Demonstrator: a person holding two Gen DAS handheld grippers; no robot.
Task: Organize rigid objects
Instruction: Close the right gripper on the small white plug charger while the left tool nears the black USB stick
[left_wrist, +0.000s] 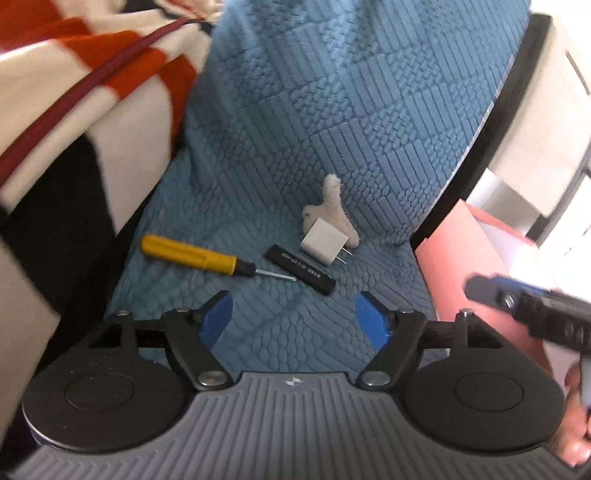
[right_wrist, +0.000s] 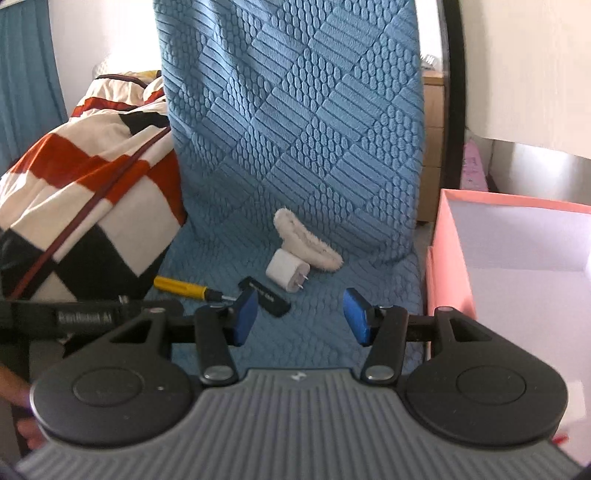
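Here the screwdriver (left_wrist: 207, 259) lies flat, tip toward the black stick (left_wrist: 301, 269).

Screwdriver (left_wrist: 197, 257), charger (left_wrist: 322, 240) on blue cover (left_wrist: 295, 129)

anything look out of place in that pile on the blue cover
Yes: the fluffy white cloth piece behind the white plug adapter. It is soft, while the yellow screwdriver and black stick beside it are rigid. The pink box holds none of them.

blue cover (right_wrist: 295, 122): bumpy, lies over the seat
striped blanket (right_wrist: 85, 184): left of the blue cover
curtain (right_wrist: 26, 74): far left, behind the striped blanket
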